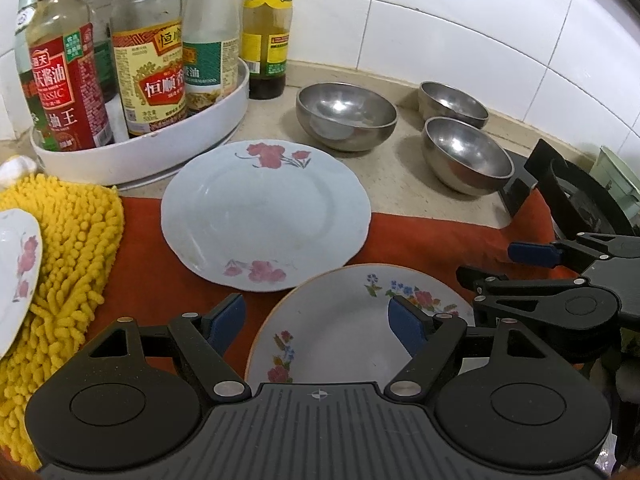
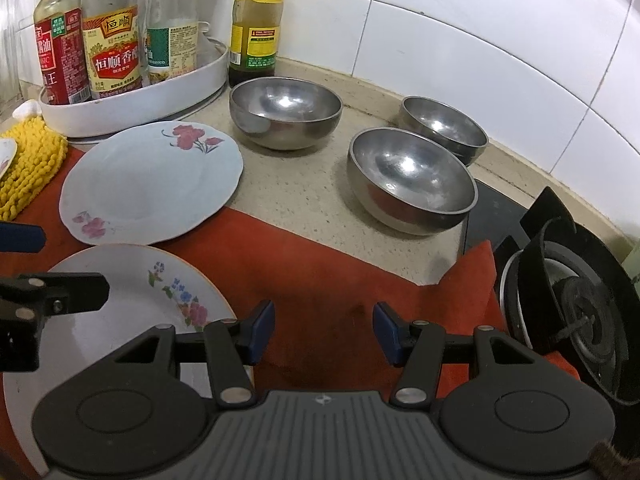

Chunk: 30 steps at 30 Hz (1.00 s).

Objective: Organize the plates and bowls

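A: How far along would you say the sorting is?

B: Barely begun, by my reckoning; nothing is stacked. Three plates lie apart: the pale blue plate (image 1: 266, 216) with red flowers sits half on the red cloth (image 2: 320, 276) and half on the table (image 2: 304, 184); the orange-rimmed plate (image 1: 344, 328) lies nearer, just beside it; a third plate (image 1: 16, 276) shows only its edge at the left, resting on the yellow mop cloth (image 1: 68, 256).

A: And the bowls?

B: Three steel ones, all separate; the wide bowl (image 2: 285, 112) stands near the white bottle tray (image 2: 132, 112), the middle bowl (image 2: 412, 180) just by the stove (image 2: 568, 292), the small bowl (image 2: 444, 128) behind it against the wall.

A: Are either of the tools holding anything?

B: No; the left hand-held gripper (image 1: 320, 320) hovers over the orange-rimmed plate with its jaws spread wide and empty; the right hand-held gripper (image 2: 324, 332) hangs over bare red cloth, jaws parted, nothing between them.

A: So all the work remains?

B: I judge so; plates to pile, bowls to nest.
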Motion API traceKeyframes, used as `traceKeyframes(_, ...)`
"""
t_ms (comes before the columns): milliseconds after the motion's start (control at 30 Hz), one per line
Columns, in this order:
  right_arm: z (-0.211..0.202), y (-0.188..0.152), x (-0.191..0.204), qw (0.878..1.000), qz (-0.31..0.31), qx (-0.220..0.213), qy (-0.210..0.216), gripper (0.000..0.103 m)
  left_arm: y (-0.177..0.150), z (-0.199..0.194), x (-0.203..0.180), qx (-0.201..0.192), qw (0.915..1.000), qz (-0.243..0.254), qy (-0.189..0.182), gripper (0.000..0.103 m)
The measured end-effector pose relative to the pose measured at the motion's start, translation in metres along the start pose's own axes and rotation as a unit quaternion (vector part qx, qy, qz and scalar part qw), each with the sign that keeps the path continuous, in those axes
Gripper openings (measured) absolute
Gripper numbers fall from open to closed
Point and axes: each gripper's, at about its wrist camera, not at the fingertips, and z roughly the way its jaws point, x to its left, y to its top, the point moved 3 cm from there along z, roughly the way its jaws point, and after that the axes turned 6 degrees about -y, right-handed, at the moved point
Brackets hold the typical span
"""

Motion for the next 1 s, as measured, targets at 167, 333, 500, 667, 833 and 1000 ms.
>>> traceKeyframes(167, 0.002, 0.007, 0.004, 1.0, -0.016, -0.006, -0.004, 0.05, 0.002, 0.001, 0.005, -0.005, 1.0, -0.005, 0.006, 0.083)
traceKeyframes(333, 0.004, 0.014, 0.009, 0.999, -0.036, -0.013, -0.014, 0.05, 0.004, 0.001, 0.01, -0.009, 0.9998, -0.011, 0.011, 0.083)
traceKeyframes(500, 0.007, 0.017, 0.011, 0.999, -0.046, -0.011, -0.016, 0.05, 0.005, 0.002, 0.013, -0.011, 0.9998, -0.015, 0.012, 0.083)
traceKeyframes(667, 0.008, 0.018, 0.013, 0.998, -0.052, -0.009, -0.02, 0.05, 0.006, 0.002, 0.014, -0.012, 0.9997, -0.018, 0.011, 0.084)
traceKeyframes(833, 0.009, 0.02, 0.014, 0.998, -0.055, -0.008, -0.022, 0.05, 0.006, 0.004, 0.016, -0.013, 0.9997, -0.019, 0.01, 0.084)
traceKeyframes(1000, 0.012, 0.022, 0.016, 0.998, -0.058, -0.005, -0.022, 0.05, 0.006, 0.004, 0.019, -0.014, 0.9996, -0.019, 0.012, 0.084)
